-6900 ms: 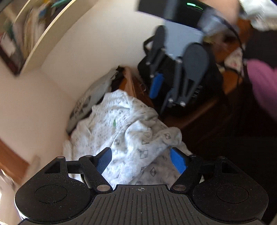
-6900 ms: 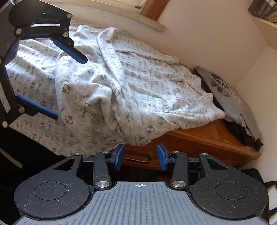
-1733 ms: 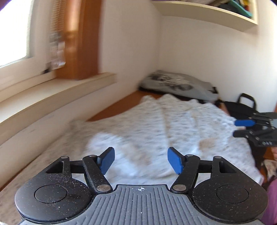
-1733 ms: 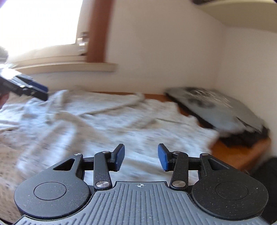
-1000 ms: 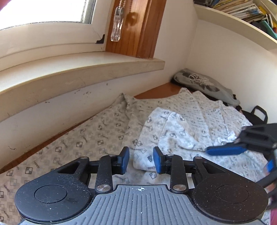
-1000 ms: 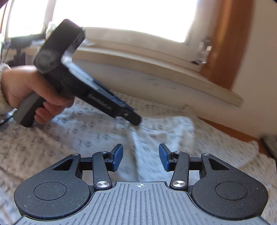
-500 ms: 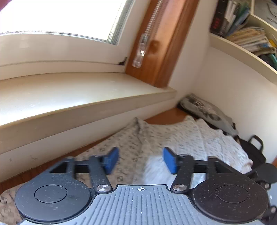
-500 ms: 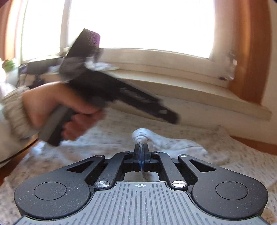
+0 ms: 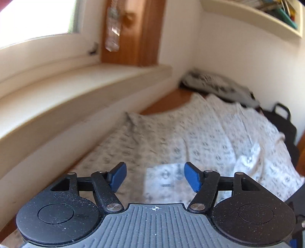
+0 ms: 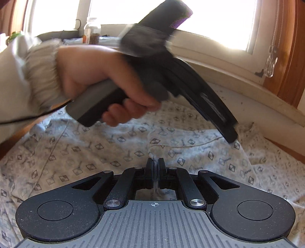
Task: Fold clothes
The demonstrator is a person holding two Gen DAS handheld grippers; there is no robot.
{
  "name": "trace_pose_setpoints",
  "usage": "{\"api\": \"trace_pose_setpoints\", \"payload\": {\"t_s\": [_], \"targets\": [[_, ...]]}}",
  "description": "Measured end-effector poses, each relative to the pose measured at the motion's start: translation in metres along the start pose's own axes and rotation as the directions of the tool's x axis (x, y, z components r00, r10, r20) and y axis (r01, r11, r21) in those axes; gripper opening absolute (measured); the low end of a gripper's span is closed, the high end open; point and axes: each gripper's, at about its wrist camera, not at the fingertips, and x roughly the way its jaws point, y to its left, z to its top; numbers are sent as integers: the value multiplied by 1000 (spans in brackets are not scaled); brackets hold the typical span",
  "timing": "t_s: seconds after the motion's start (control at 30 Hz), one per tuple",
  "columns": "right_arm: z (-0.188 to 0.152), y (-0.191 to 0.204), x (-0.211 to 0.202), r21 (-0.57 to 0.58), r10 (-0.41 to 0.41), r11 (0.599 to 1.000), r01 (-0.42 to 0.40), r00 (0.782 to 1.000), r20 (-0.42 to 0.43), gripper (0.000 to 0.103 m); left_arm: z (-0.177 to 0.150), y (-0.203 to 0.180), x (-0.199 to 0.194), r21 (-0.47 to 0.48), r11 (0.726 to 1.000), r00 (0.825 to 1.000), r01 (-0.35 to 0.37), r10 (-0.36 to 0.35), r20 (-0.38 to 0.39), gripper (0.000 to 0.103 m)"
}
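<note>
A white garment [image 9: 200, 137] printed with small grey squares lies spread over the wooden surface below the window. My left gripper [image 9: 155, 178] hangs open above it, blue pads apart, nothing between them. My right gripper [image 10: 155, 167] is shut on a pinched fold of the same garment [image 10: 106, 152] near its middle. In the right wrist view a hand [image 10: 99, 76] holds the left gripper [image 10: 231, 136], blurred, tips down near the cloth by the sill.
A cream window sill [image 9: 76, 91] runs along the left, with wooden trim [image 9: 131, 32] behind. A grey folded garment [image 9: 215, 85] lies at the far end, a black bag [image 9: 282, 122] beside it. A shelf with books [image 9: 266, 13] sits high on the wall.
My right gripper stays shut on the garment fold and has dropped lower over the cloth. The left gripper, still open, has swung to the right along the sill.
</note>
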Motion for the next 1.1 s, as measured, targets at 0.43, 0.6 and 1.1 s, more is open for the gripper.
{"api": "trace_pose_setpoints", "payload": {"t_s": [0.43, 0.6, 1.1], "targets": [[20, -5, -21, 10, 24, 1000, -26, 988, 155, 4, 20, -1, -54, 49, 989, 985, -138, 132, 115, 26], [15, -3, -35, 44, 38, 998, -46, 985, 170, 44, 11, 3, -38, 33, 955, 954, -293, 290, 73, 59], [-105, -75, -168, 34, -306, 949, 314, 940, -149, 49, -76, -86, -74, 337, 922, 981, -191, 170, 92, 77]]}}
